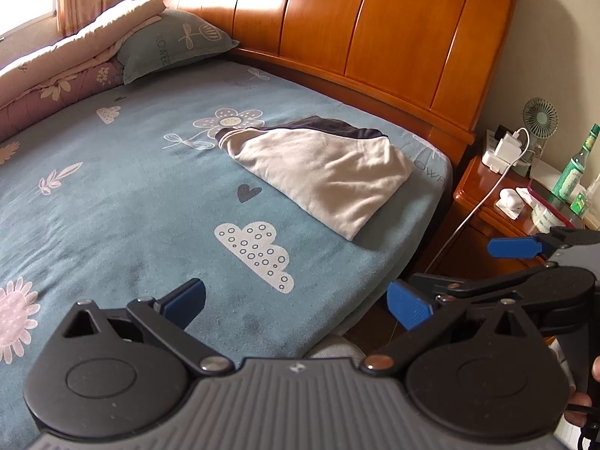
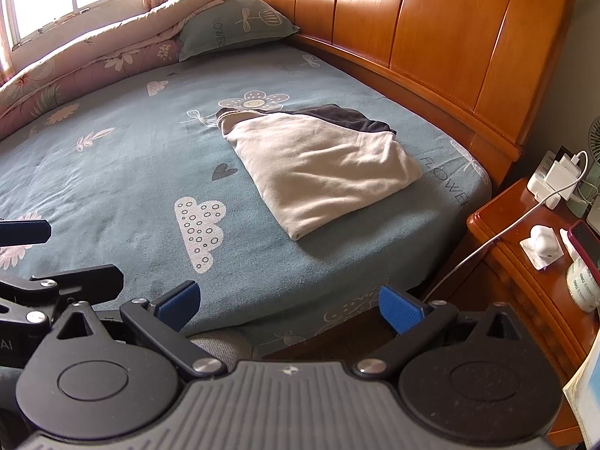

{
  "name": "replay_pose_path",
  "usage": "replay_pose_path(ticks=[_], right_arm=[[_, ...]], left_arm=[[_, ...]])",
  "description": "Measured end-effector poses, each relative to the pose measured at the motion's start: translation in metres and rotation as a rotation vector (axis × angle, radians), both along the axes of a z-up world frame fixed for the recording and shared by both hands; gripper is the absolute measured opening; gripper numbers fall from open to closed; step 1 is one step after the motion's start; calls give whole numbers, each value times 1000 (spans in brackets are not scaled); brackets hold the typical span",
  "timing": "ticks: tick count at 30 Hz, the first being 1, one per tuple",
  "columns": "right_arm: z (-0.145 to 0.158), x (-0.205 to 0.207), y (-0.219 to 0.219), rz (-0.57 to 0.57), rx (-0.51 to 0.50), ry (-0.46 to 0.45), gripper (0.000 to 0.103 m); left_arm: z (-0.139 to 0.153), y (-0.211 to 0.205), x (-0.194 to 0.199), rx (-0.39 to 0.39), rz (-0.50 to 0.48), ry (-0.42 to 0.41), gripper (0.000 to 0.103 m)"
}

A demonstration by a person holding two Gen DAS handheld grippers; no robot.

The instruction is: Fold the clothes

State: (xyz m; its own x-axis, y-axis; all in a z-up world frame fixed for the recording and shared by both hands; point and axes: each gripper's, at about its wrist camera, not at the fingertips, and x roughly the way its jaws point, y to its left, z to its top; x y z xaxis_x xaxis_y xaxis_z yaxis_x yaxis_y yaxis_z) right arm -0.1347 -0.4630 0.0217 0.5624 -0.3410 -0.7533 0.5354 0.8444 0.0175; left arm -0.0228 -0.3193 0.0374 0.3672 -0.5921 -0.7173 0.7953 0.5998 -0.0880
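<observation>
The folded garment point(image 2: 322, 165), soft cream knit with a dark panel and ribbed cuff at its far edge, lies in a wrinkled wedge on the bed point(image 2: 112, 172), near the glossy wooden headboard point(image 2: 431, 37). The sheet is teal woven cotton printed with clouds. My left fingers point(image 1: 296, 302) and right fingers point(image 2: 288, 305), blue ribbed pads, stand apart, empty, hovering at the bed's near edge.

Pillow point(image 1: 176, 47), fan point(image 1: 540, 116), bottle point(image 1: 579, 165) (green glass).

A cream garment point(image 1: 322, 176) with dark trim lies folded flat on the blue bed sheet point(image 1: 112, 206) near the headboard point(image 1: 375, 22).
</observation>
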Motion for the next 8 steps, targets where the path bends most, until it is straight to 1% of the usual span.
replay_pose_path(ticks=[8], right_arm=[[-1,1,-2,2,4,3,103]], left_arm=[[0,0,0,6,1,2,102]])
